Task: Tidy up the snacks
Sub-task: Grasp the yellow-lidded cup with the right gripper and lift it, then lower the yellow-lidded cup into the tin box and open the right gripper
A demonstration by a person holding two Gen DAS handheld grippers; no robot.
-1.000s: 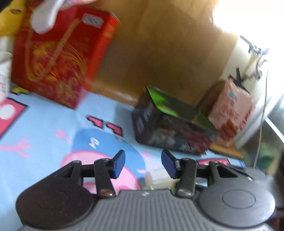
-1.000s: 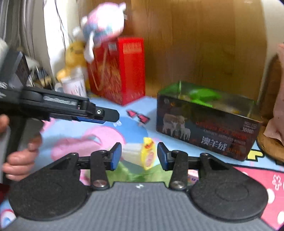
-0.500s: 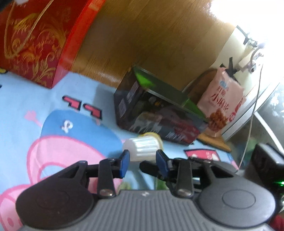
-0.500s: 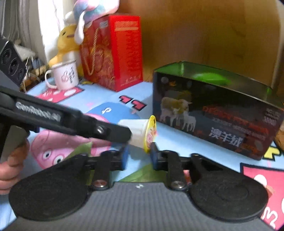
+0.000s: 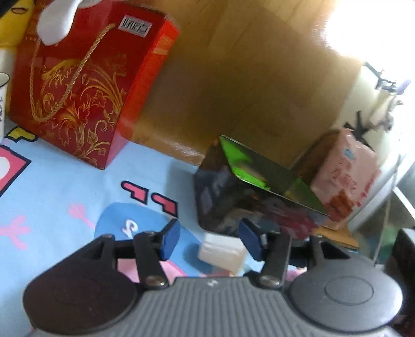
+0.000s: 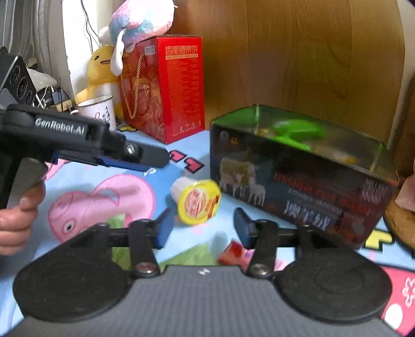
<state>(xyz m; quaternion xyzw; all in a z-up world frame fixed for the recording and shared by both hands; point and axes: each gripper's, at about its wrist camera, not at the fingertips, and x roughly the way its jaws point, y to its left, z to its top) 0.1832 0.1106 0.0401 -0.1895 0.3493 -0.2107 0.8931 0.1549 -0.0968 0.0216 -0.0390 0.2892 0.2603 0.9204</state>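
1. Counting from my right-hand view: one jelly cup point(image 6: 197, 201), one dark box point(image 6: 301, 178) with its top open, one red gift bag point(image 6: 163, 88), one white mug point(image 6: 97, 111), two plush toys — a yellow duck point(image 6: 99, 71) and a pastel one point(image 6: 142, 18) sitting on the bag.
2. All of it sits on a desk under a blue cartoon cloth point(image 6: 85, 186).
3. One pink snack bag point(image 5: 345, 178) leans just behind the dark box in my left-hand view; what it holds I cannot make out.
4. My right gripper point(image 6: 201, 226): jaws have just been opening and stand spread, nothing pinched.
5. The jelly cup lies on its side with its yellow lid facing me, just ahead of my right jaws and slightly left of the middle of their gap, not touching either pad.
6. My left gripper point(image 5: 211, 239): jaws have just been opening too, spread apart. The cup's white body shows between them, blurred, clear of both pads.
7. In the right-hand view my left gripper reaches in from the left, tips just left of the cup, my hand point(image 6: 18, 215) on its handle.
8. The cup sits just left of the dark box.
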